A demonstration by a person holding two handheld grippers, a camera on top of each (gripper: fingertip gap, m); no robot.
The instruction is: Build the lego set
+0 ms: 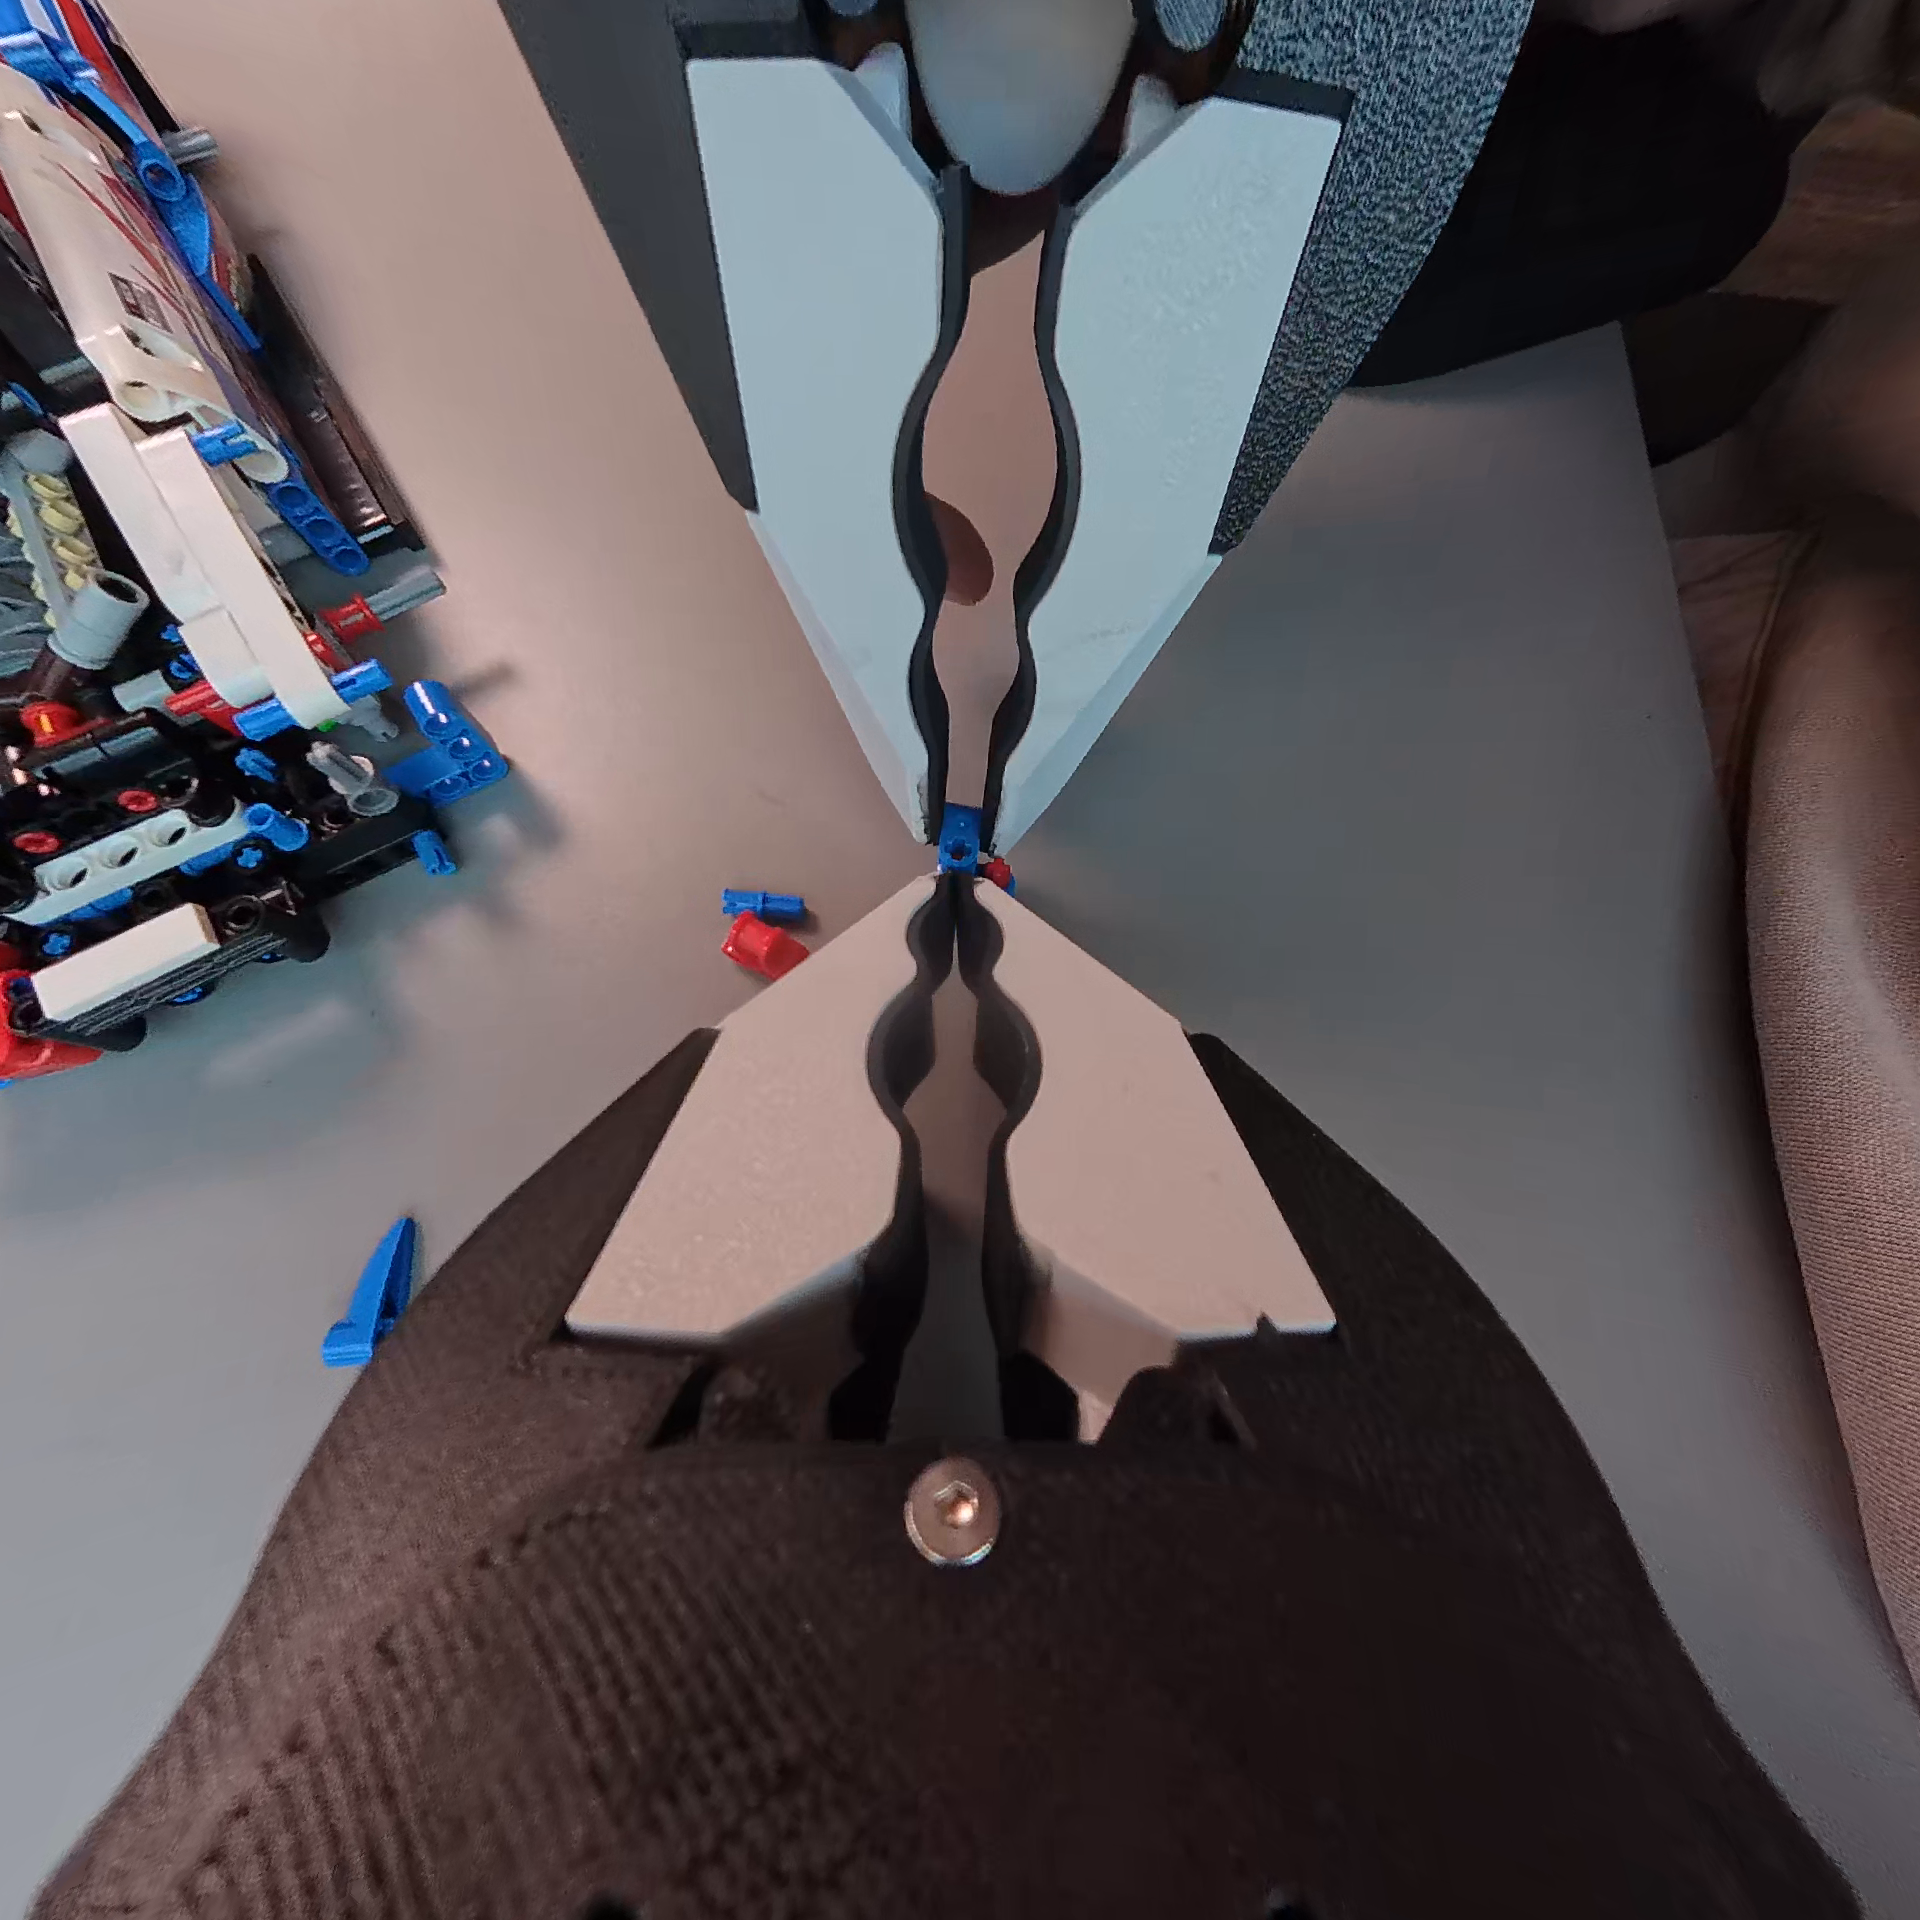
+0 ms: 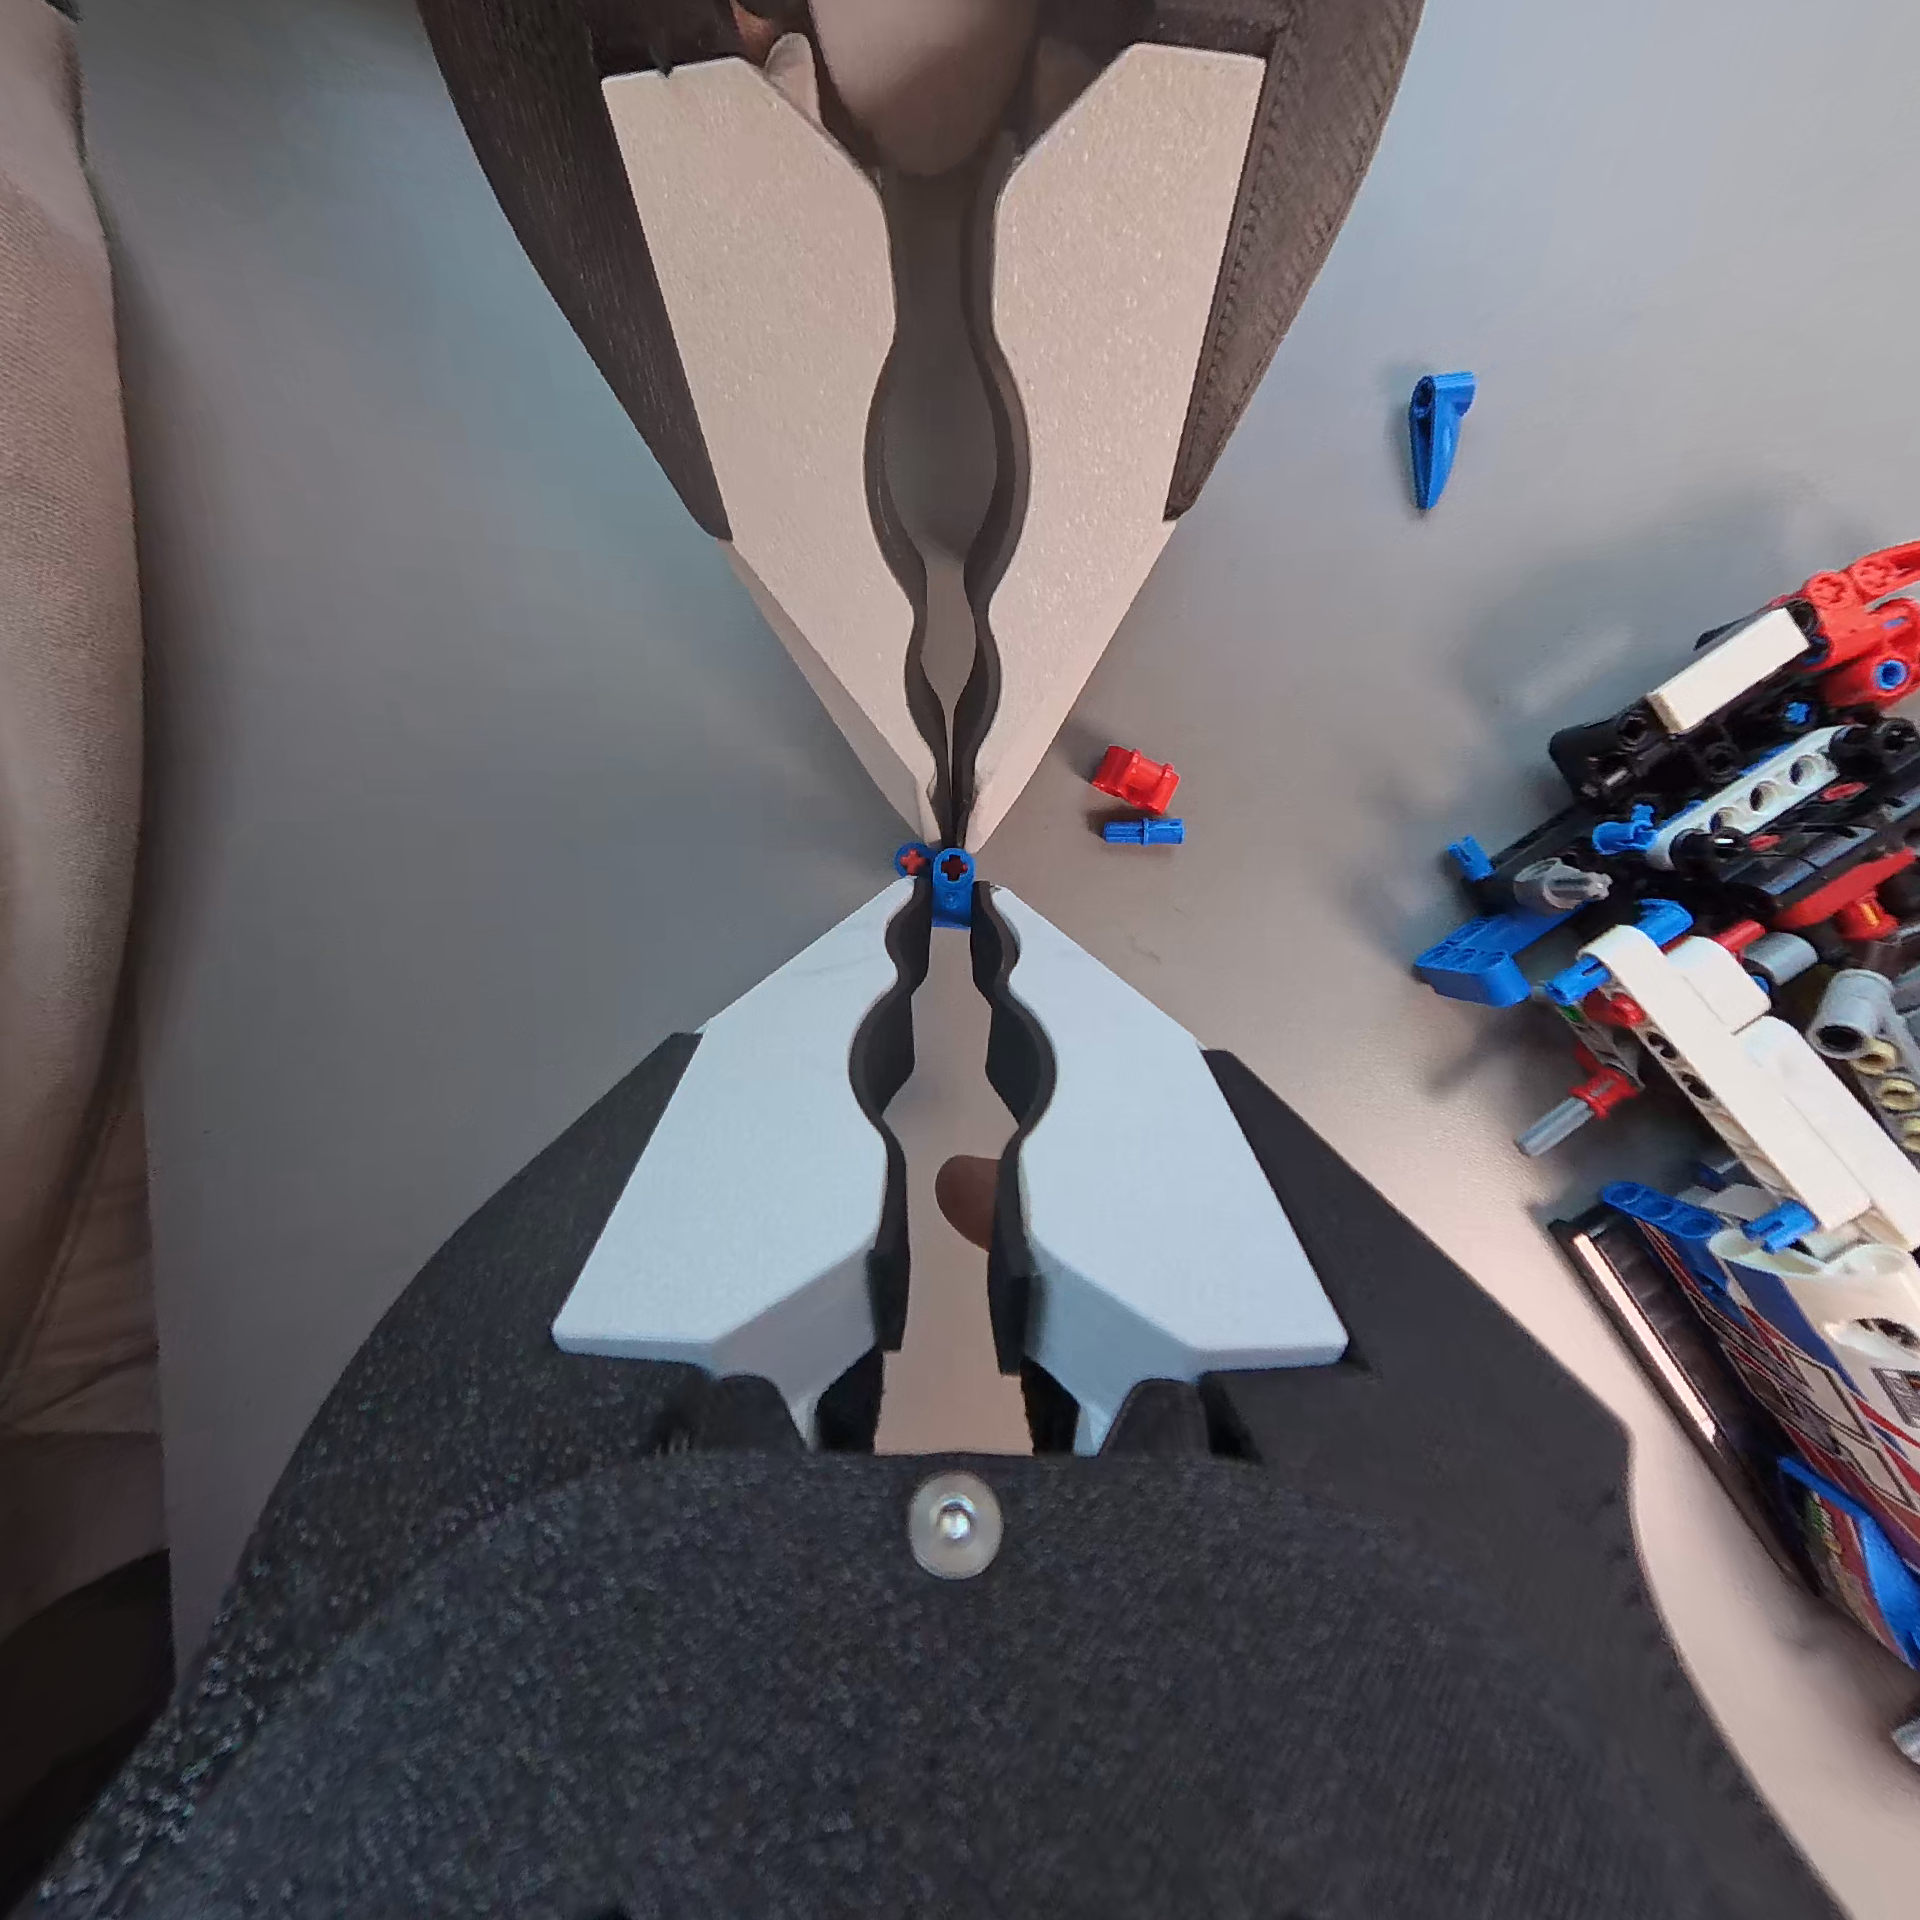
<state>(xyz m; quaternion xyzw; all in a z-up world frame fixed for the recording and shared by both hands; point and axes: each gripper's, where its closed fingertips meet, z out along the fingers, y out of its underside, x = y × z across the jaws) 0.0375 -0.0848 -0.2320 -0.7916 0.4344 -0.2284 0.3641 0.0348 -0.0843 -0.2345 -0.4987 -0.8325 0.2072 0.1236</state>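
My two grippers meet tip to tip above the grey table (image 1: pixel 1403 779). My right gripper (image 2: pixel 954 902), with grey fingers, is shut on a small blue connector (image 2: pixel 954 883), which also shows in the left wrist view (image 1: pixel 961 836). My left gripper (image 1: pixel 951 883), with beige fingers, is shut, and its tips press against that connector. A second small blue piece with a red cross centre (image 2: pixel 912 859) sits at the left gripper's tips; how far it lies between the pads is hidden. The part-built red, white, blue and black model (image 2: pixel 1714 831) lies to the side.
A loose red piece (image 2: pixel 1135 776), a blue pin (image 2: pixel 1143 829) and a blue wedge-shaped piece (image 2: pixel 1434 436) lie on the table near the grippers. The model (image 1: pixel 156 810) rests partly on a printed box or booklet (image 2: pixel 1766 1403). A brown cushion (image 1: pixel 1829 935) borders the table. My left and right fingertips are right by each other.
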